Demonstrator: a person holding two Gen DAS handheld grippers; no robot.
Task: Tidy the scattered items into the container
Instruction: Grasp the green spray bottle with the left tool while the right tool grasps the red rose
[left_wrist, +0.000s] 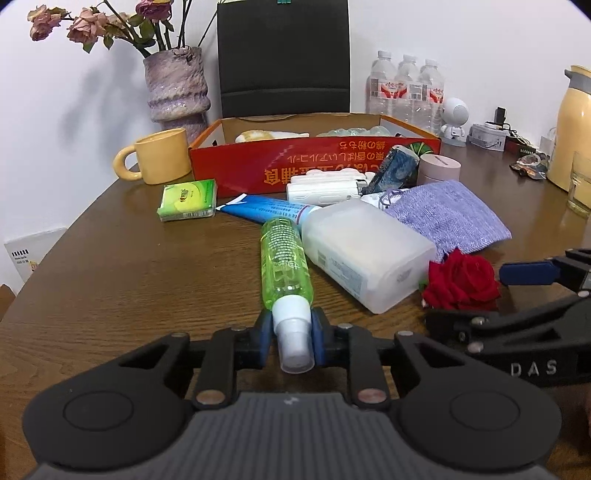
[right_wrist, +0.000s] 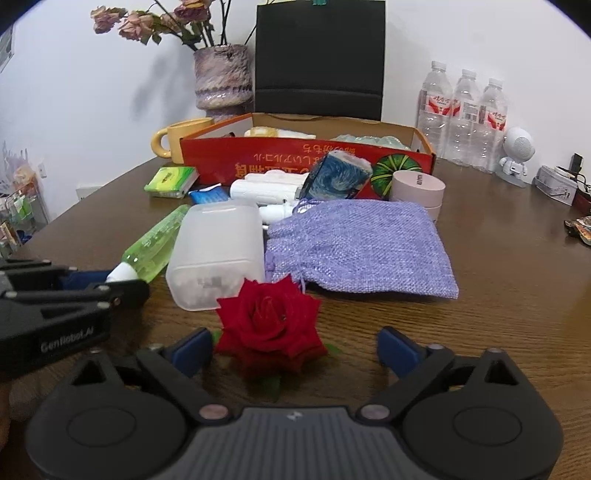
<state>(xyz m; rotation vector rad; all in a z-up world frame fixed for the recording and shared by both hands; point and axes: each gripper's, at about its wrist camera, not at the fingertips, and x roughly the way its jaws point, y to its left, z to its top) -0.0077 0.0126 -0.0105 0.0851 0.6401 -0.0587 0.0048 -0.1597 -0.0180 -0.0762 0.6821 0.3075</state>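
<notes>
My left gripper (left_wrist: 291, 334) is shut on the white cap of a green spray bottle (left_wrist: 282, 258) that lies on the wooden table; the bottle also shows in the right wrist view (right_wrist: 155, 247). My right gripper (right_wrist: 295, 350) is open around a red rose (right_wrist: 269, 325), which also shows in the left wrist view (left_wrist: 461, 282). The red cardboard box (left_wrist: 314, 162) stands behind the pile, with items inside. In front of it lie a frosted plastic case (right_wrist: 218, 251), a purple pouch (right_wrist: 354, 247), a blue tube (left_wrist: 266, 212), white bottles (left_wrist: 325, 190) and a tissue pack (left_wrist: 188, 199).
A yellow mug (left_wrist: 159, 155) and a purple vase (left_wrist: 177, 88) stand left of the box. Water bottles (right_wrist: 465, 122), a white toy robot (right_wrist: 517, 155), a pink jar (right_wrist: 419, 188) and a yellow kettle (left_wrist: 572, 125) are on the right. A black chair back (left_wrist: 282, 55) stands behind.
</notes>
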